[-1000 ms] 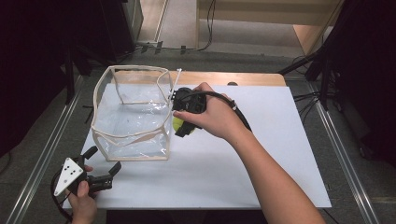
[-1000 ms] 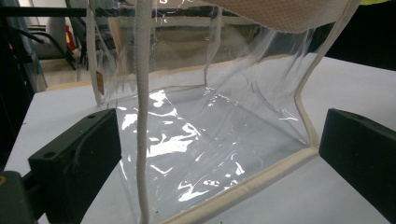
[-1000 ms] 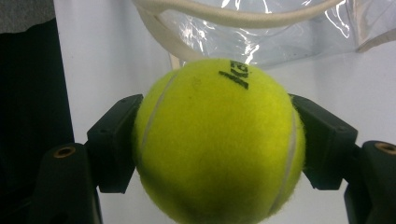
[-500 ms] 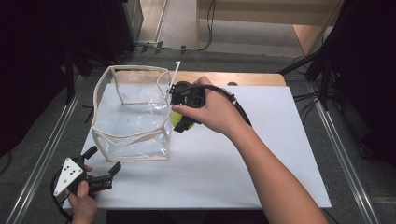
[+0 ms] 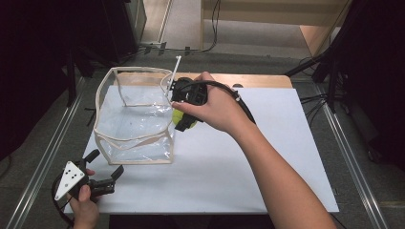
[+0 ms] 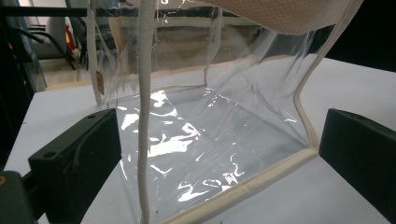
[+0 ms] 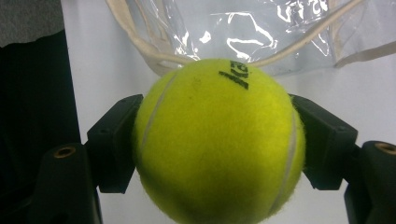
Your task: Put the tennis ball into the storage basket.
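A yellow tennis ball (image 5: pixel 185 120) (image 7: pixel 219 140) sits between the jaws of my right gripper (image 5: pixel 183 123) (image 7: pixel 218 140), which is shut on it. The ball hangs just outside the right wall of a clear plastic bag (image 5: pixel 133 121) (image 7: pixel 252 28) with cream trim, near its open top rim. The bag stands upright on the white table top (image 5: pixel 267 157). My left gripper (image 5: pixel 107 162) (image 6: pixel 222 126) is open at the table's front left corner. It points at the bag's near wall (image 6: pixel 201 135), with nothing between its jaws.
Black cable (image 5: pixel 239 102) runs from the right gripper over the person's wrist. A strip of bare wood (image 5: pixel 258 80) lies along the table's far edge. Metal rails (image 5: pixel 43 162) flank the table, and dark equipment stands beyond the far left corner.
The right hand with the ball has crept slightly away from the person, along the bag's right wall. A thin white strip at the bag's rim now stands higher. The left gripper has stayed put.
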`<state>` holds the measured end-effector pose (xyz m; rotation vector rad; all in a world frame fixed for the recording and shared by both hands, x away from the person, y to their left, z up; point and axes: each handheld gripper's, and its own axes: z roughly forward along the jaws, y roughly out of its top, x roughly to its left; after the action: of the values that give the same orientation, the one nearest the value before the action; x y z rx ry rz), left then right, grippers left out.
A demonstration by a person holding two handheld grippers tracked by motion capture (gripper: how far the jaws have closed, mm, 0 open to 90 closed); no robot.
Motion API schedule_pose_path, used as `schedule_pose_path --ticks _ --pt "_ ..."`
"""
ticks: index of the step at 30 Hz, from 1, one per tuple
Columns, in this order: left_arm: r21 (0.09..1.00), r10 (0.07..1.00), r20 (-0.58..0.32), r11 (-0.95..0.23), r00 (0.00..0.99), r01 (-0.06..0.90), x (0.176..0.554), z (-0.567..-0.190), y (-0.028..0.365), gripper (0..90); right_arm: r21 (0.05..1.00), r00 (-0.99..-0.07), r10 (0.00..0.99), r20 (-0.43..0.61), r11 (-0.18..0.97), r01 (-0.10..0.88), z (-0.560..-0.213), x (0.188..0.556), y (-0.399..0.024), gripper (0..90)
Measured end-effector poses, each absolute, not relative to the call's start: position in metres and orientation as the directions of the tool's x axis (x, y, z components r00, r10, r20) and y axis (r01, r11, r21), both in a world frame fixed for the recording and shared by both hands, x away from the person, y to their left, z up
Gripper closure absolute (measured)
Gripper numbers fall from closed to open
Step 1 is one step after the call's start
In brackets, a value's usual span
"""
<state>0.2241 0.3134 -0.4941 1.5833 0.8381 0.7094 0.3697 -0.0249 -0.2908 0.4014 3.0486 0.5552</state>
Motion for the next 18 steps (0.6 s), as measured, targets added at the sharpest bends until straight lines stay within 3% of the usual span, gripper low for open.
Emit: schedule_pose_path --ticks 18 --pt "0.986 0.827 0.000 -0.093 0.563 0.137 0.224 -0.494 0.313 0.0 0.351 -0.971 0.239 0.018 0.908 0.230 -0.277 0.374 -0.011 23.3"
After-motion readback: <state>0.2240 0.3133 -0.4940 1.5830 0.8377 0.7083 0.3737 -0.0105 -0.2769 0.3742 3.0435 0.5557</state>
